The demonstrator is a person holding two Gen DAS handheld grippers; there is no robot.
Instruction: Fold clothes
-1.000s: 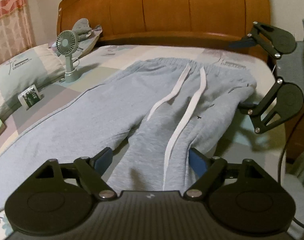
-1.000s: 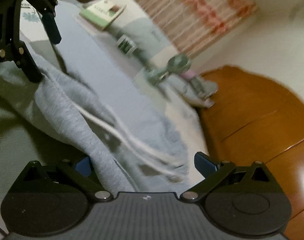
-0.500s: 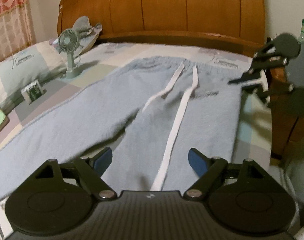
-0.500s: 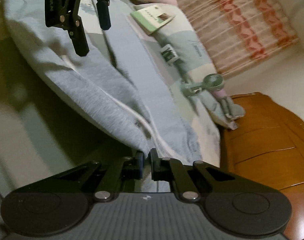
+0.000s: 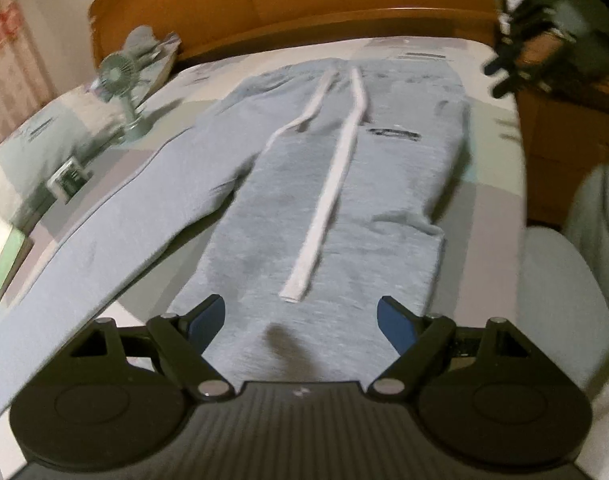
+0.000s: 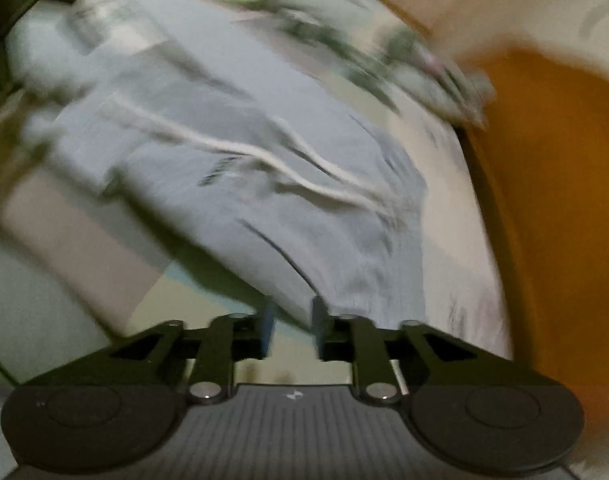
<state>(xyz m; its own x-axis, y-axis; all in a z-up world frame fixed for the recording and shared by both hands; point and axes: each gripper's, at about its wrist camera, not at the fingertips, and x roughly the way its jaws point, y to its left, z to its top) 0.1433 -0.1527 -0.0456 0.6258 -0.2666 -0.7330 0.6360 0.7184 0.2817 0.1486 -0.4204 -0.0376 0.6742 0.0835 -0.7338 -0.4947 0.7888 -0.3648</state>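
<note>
On the bed, the grey sweatpants lay flat, waistband far, white drawstrings running down the middle. The left gripper hovered at the near end, jaws wide. The right gripper, jaws narrowly parted, appeared empty beside the right edge; blur prevented confirmation.

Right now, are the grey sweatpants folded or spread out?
Spread out: the grey sweatpants lie flat on the bed, both legs apart, white drawstrings showing on top.
</note>
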